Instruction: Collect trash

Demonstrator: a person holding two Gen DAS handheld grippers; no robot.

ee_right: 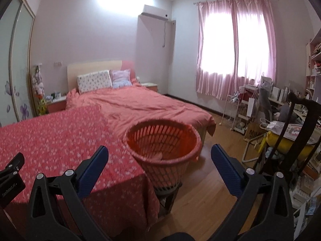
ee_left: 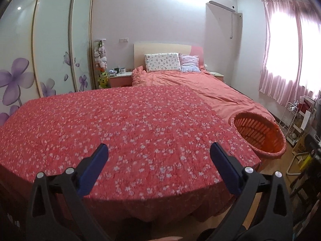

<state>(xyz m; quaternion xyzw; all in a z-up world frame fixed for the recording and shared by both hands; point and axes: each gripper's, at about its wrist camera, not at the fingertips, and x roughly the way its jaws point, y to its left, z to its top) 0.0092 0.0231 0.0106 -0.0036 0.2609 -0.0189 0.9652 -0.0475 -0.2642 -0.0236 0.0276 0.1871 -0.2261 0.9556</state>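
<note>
Both tools are held spread and empty: left tool (ee_left: 158,152) over the bare floral-covered surface (ee_left: 120,124), right tool (ee_right: 159,154) aimed at the orange basket (ee_right: 170,160), presumably staged beside it for trash; none is visible.
</note>
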